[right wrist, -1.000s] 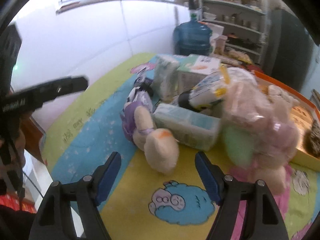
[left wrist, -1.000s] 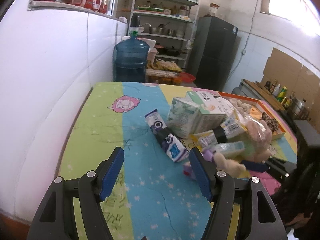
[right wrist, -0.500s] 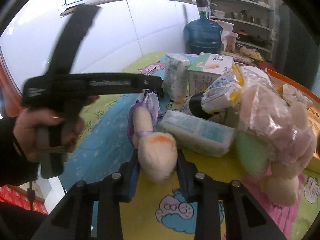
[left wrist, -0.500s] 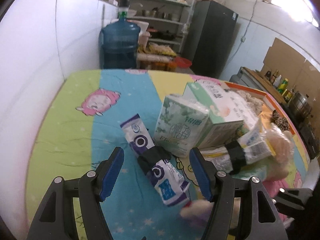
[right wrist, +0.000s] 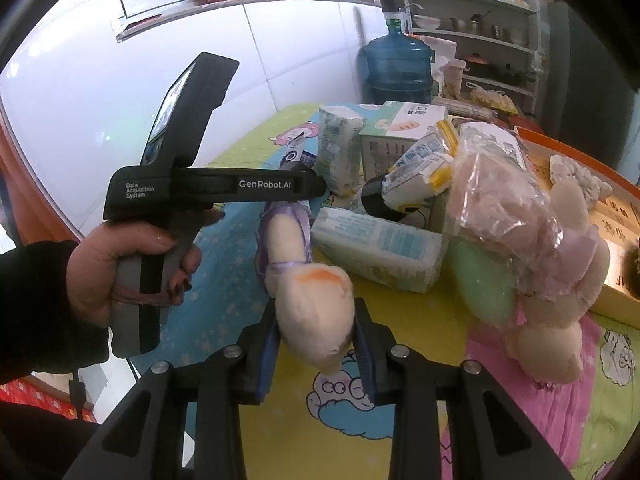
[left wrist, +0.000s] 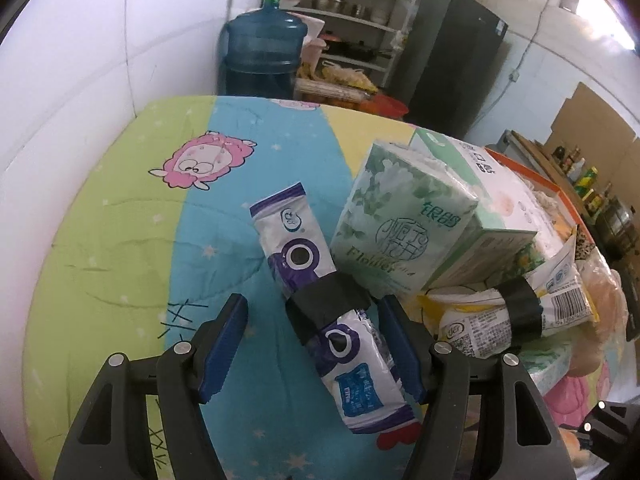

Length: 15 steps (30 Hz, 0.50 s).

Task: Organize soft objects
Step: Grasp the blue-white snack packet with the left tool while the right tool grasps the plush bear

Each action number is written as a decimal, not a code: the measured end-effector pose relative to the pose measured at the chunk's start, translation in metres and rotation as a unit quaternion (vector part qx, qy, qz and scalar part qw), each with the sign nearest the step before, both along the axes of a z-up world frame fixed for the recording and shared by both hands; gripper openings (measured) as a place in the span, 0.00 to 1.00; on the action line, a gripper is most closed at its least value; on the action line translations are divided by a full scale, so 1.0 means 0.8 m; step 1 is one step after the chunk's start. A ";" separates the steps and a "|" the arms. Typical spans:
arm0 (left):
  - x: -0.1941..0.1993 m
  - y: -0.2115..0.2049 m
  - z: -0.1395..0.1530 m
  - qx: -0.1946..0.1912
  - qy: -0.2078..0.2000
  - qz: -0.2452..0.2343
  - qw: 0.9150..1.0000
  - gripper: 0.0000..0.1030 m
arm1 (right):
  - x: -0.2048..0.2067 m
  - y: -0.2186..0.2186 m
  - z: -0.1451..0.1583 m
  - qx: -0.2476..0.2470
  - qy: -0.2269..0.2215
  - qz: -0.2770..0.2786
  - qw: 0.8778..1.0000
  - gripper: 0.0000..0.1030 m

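My right gripper [right wrist: 316, 332] is shut on the cream head of a plush toy [right wrist: 312, 304] with a purple body, held just above the quilt. My left gripper [left wrist: 312, 320] is open, its blue fingers either side of a purple-and-white packet [left wrist: 332, 316] bound with black tape, lying on the quilt. Beside it stand a green tissue pack [left wrist: 400, 232] and a green-and-white box [left wrist: 480, 200]. A yellow taped packet [left wrist: 516, 312], a blue wipes pack [right wrist: 380, 248] and a bagged pink plush [right wrist: 532, 232] lie in the pile.
A cartoon-print quilt [left wrist: 120, 220] covers the table, with a white tiled wall on the left. An orange tray [right wrist: 600, 184] sits at the right. A blue water jug [left wrist: 264, 56], shelves and a dark fridge [left wrist: 456, 60] stand behind. The left gripper's handle [right wrist: 168, 208] crosses the right wrist view.
My right gripper closed on the plush toy's head and lifted it slightly. My left gripper moved forward and now straddles the purple packet.
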<state>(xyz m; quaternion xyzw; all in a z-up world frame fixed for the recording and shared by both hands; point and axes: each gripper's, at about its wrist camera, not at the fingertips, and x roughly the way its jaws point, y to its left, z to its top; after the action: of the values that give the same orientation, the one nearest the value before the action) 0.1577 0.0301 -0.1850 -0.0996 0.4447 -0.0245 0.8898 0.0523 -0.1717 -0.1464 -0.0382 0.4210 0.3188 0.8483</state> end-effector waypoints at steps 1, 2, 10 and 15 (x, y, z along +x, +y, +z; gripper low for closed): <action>0.000 0.000 0.000 0.000 -0.001 0.001 1.000 0.66 | -0.001 -0.001 0.001 0.001 0.001 -0.001 1.000 0.34; 0.000 0.001 0.001 -0.004 -0.001 0.001 1.000 0.61 | -0.001 -0.001 0.001 0.001 0.001 -0.001 1.000 0.34; -0.012 0.000 0.004 -0.012 -0.008 -0.005 1.000 0.41 | -0.006 -0.005 0.005 0.004 0.001 -0.005 1.000 0.34; -0.027 -0.004 0.013 -0.001 -0.024 -0.012 1.000 0.39 | -0.007 -0.008 0.009 0.005 -0.001 -0.010 1.000 0.33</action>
<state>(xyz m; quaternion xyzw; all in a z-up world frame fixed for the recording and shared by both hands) 0.1364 0.0267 -0.1750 -0.0948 0.4240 -0.0385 0.8999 0.0465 -0.1784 -0.1396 -0.0303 0.4186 0.3127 0.8521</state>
